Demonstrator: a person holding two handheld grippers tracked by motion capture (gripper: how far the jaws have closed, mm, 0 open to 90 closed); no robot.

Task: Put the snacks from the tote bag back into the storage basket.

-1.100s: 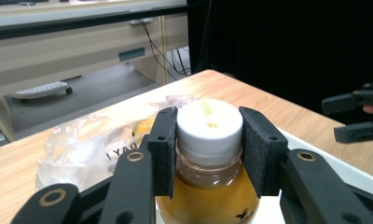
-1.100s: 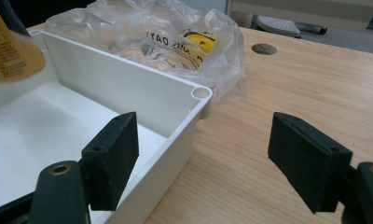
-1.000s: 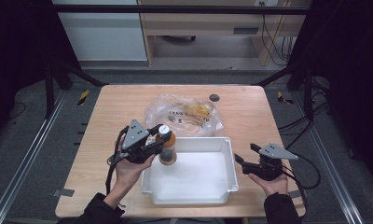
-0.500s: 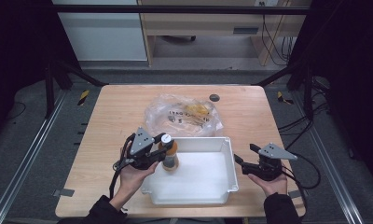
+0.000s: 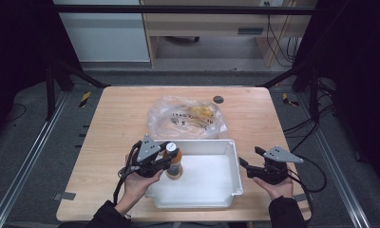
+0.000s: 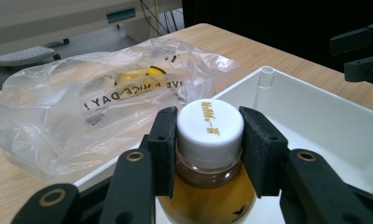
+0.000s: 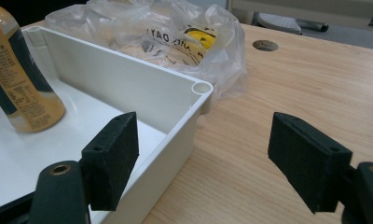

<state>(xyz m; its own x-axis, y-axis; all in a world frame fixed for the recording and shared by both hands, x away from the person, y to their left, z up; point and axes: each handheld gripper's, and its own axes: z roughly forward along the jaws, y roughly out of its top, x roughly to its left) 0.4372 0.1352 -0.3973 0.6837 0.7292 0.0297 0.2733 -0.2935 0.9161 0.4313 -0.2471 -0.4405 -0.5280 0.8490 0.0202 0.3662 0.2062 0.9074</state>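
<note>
Two claws in play. Left claw (image 6: 208, 154) pinches the juice bottle (image 6: 208, 186) at its white screw cap (image 6: 210, 126), pads pressed on both sides of the cap and neck. Bottle hangs or stands upright inside the white plastic tub (image 5: 233, 156), near its left wall; in the right gripper view its base looks to be touching the tub floor, can't confirm. Likely a smooth plastic bottle full of amber liquid, so fairly heavy for its size, and the label is slick; cap ridges give the better hold, body would slip. Grip at the neck means it may swing if moved fast.

Right claw (image 7: 217, 158) is spread wide, empty, hovering just outside the tub's right wall over the wooden worktop (image 7: 287, 88).

Tub otherwise holds nothing else visible. Beyond it, touching or just beside the far wall, a crumpled clear plastic bag (image 5: 185, 116) with printed lettering holds something yellow, too blurred to name. Farther back, a round cable hole (image 5: 218, 99) in the worktop.
</note>
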